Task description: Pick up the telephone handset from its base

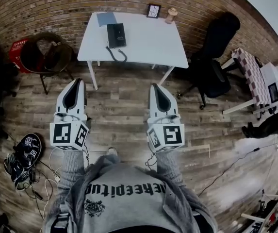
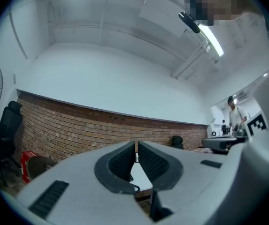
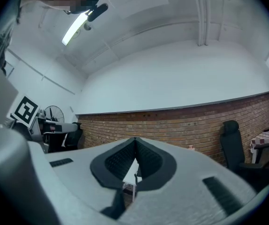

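At the bottom of the head view is a person in a grey sweatshirt [image 1: 124, 198]. Both forearms, in grey sleeves, reach straight forward over a wooden plank floor [image 1: 119, 110]. Each hand holds a white two-jaw gripper with a cube of square markers at its rear.

The left gripper [image 1: 79, 81] and the right gripper [image 1: 154, 85] are held side by side and well apart. They run parallel and point ahead, roughly level. In the left gripper view, the dark ribbed pads [image 2: 121, 162] meet at the tips with nothing between them. In the right gripper view, the right gripper's pads [image 3: 149, 161] also meet at the tip and hold nothing. Both claws are closed and empty.

Left of the person, a pair of dark sandals [image 1: 22, 159] and some loose cables lie on the floor.

Farther ahead, well beyond the gripper tips, a white table [image 1: 148, 45] stands against a brick wall [image 1: 56, 4]. The black telephone [image 1: 116, 35] sits on the left half of the table. Its handset appears to rest on the base, and its coiled cord [image 1: 115, 55] loops over the near edge. A blue sheet [image 1: 106, 18], a small picture frame [image 1: 153, 10] and a small jar [image 1: 171, 15] sit along the table's far edge.

A black office chair [image 1: 215, 57] stands to the right of the table, and a round dark chair [image 1: 45, 55] stands to its left.
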Demonstrator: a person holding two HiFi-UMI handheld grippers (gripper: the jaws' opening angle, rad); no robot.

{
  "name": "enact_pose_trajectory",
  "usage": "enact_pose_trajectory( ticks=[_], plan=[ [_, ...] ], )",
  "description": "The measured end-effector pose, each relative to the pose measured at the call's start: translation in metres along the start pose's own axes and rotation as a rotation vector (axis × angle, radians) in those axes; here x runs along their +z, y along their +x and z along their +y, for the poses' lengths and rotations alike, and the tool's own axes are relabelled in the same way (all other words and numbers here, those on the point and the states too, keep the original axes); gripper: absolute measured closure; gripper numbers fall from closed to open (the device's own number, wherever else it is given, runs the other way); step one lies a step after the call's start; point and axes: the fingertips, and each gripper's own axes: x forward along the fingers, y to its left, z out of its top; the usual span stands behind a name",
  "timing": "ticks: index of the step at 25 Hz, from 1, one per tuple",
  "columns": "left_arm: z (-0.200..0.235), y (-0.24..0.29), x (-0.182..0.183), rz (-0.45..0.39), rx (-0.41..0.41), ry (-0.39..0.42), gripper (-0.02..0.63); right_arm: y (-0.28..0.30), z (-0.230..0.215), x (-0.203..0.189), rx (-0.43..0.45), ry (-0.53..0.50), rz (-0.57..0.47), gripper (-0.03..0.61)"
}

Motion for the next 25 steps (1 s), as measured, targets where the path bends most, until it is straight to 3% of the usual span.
enact_pose_trajectory(
  ticks=[12, 25],
  plan=[
    [0.046, 0.033, -0.015, 0.007, -0.036, -0.022, 0.593, 0.047, 0.012, -0.010, -0.041, -0.004, 0.008, 0.575],
    [0.076, 0.090, -0.030, 0.000, 0.005, -0.029, 0.594, 0.118, -0.014, -0.022, -0.013, -0.019, 0.001, 0.575]
  ],
)
